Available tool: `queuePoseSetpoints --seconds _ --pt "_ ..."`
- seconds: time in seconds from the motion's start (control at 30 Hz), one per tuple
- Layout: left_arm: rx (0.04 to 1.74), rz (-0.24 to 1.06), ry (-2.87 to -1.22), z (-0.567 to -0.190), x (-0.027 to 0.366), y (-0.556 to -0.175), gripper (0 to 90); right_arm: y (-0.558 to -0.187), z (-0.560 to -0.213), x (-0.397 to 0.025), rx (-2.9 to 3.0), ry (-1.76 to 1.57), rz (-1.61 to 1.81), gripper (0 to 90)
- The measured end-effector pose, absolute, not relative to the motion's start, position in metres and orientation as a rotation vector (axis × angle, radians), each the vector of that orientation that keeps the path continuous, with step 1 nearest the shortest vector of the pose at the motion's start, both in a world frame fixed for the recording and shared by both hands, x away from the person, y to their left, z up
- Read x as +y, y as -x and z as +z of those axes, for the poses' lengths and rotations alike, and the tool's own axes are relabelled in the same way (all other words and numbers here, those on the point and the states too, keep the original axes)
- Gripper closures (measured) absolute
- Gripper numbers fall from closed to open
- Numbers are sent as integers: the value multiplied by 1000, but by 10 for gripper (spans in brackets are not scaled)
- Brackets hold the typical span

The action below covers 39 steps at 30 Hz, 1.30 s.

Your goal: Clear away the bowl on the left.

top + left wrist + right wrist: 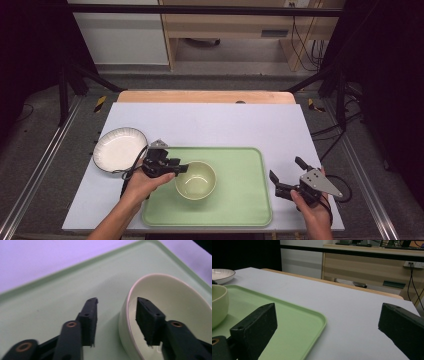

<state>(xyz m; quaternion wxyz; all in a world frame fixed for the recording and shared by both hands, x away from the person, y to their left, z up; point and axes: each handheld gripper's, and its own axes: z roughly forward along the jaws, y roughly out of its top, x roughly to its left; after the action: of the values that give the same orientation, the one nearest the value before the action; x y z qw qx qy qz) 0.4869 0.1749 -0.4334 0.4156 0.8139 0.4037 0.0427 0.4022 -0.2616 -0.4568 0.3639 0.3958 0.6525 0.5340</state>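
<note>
One bowl, one tray, one plate, two grippers are counted. Bowl is seen centre-left on tray, lower middle of high view. Left gripper jaws are parted w/ bowl rim between them (one inside, one outside). Right gripper jaws are spread wide, nothing held, at lower right. Shelving is shown in right gripper view, upper right.

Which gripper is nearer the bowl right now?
Left. The left gripper straddles the rim of the bowl, one jaw inside, one outside. The right gripper is open beyond the right edge of the tray, well clear.
</note>
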Motion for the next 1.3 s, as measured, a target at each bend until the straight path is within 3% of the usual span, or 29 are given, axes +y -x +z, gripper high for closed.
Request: queuePoseSetpoints --seconds 0.03,0.17,0.5,0.9,1.3 --pt "1008 120 -2031 -432 175 -486 477 -402 -457 -262 1679 -1018 1374 23" --pt "963 181 -2008 -425 177 -484 319 -402 -457 -261 1681 -1018 1377 23" --pt "779 282 -2005 -402 164 -477 174 -402 -457 -261 1680 -1016 1380 22" --pt "650 331 -1952 -395 154 -473 141 -402 -457 -261 1677 -1019 1379 22" --pt "570 351 -1840 -385 172 -469 119 -402 -457 -261 1677 -1021 1379 22"
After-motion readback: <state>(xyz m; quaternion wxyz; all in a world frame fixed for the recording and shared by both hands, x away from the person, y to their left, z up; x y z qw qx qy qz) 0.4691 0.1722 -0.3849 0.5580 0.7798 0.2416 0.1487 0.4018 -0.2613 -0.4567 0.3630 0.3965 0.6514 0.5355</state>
